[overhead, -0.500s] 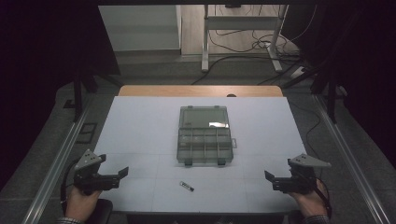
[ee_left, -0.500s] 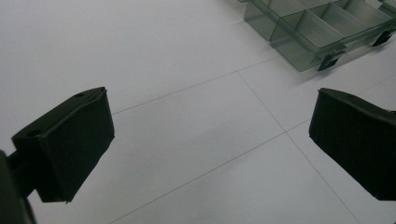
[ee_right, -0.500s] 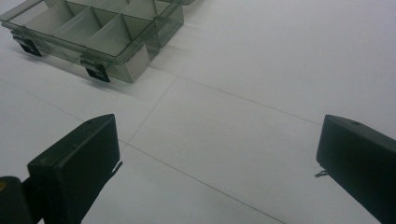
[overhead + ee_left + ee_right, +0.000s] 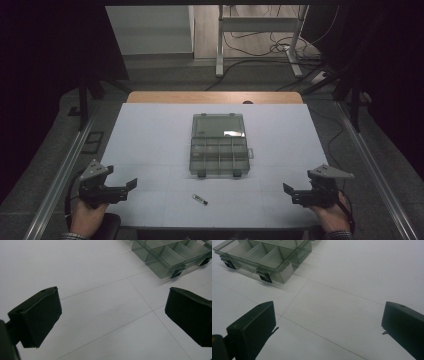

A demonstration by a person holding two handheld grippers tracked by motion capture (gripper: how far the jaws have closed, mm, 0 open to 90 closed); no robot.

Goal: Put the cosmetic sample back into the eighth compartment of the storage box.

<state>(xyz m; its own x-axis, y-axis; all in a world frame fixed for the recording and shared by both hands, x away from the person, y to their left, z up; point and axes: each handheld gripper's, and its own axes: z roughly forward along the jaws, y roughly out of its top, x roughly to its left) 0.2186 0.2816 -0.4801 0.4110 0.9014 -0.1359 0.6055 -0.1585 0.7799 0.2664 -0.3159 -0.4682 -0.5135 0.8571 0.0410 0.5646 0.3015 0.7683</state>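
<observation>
White, faintly gridded sheet material covers the rectangular table (image 4: 150, 135), with a strip of bare wood showing along its far edge. Near the middle of this surface sits the translucent smoke-grey plastic compartment box (image 4: 218, 145), lid swung open and lying flat on the far side, divided tray on the near side. Two dark latches hang from the tray's near edge. The tray compartments appear empty in both gripper views.

At the near left corner of the table, the person's left hand holds the black two-jaw left gripper (image 4: 131, 185), pointed inward toward the table centre. In the left gripper view its jaws stand spread wide, with only bare table sheet between them and the compartment box (image 4: 172, 257) off at the upper right.

At the near right corner, the right hand holds the matching black right gripper (image 4: 288, 190), likewise pointed inward. Its jaws are also spread wide apart, nothing between them; the box (image 4: 264, 257) lies at the upper left of the right gripper view.

Between the two grippers, just in front of the box, lies a small dark cylindrical item with a pale end (image 4: 199, 199), flat on the sheet, well apart from both grippers.
</observation>
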